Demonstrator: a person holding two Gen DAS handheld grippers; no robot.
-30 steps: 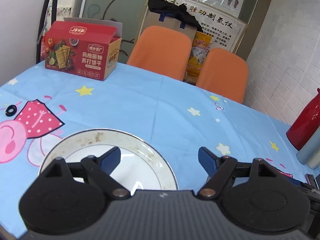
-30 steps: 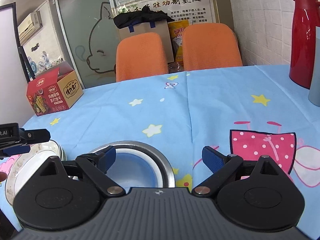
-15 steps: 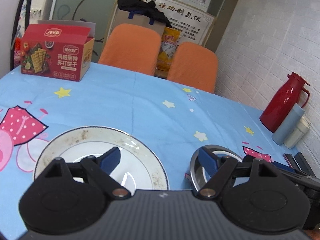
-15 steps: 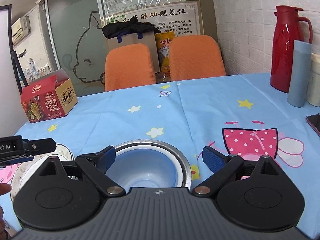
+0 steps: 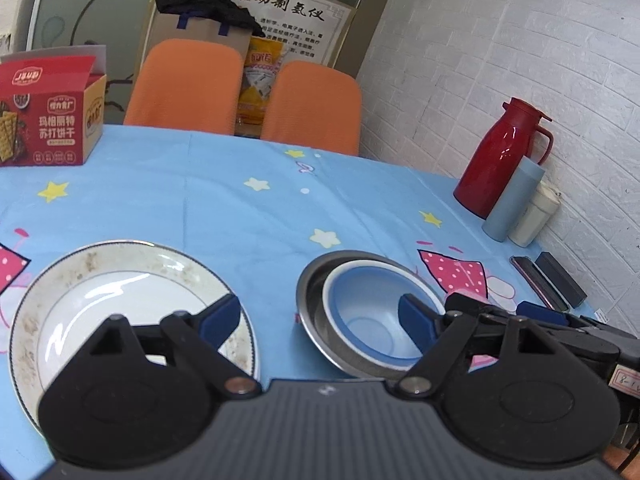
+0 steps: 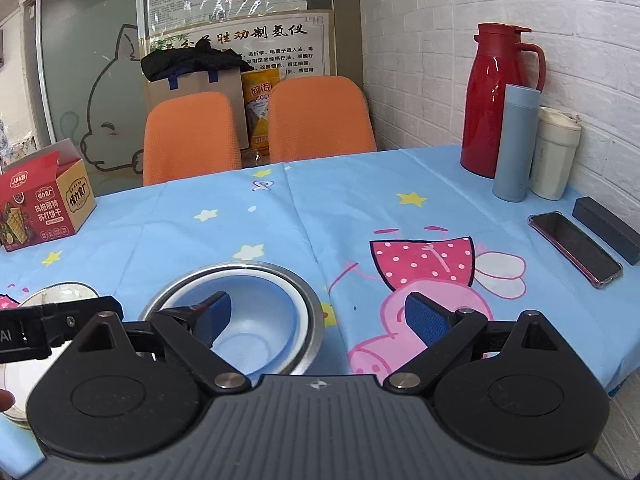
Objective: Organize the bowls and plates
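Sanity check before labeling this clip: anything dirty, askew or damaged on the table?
The white plate is dirty: brownish smears ring its rim. The blue bowl sits off-centre in the steel bowl, toward its right side. The cracker box stands with its flap open. Nothing looks spilled or broken.

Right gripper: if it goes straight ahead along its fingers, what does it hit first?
Probably the blue bowl nested in the steel bowl: the open right gripper has one finger above it, though height is unclear.
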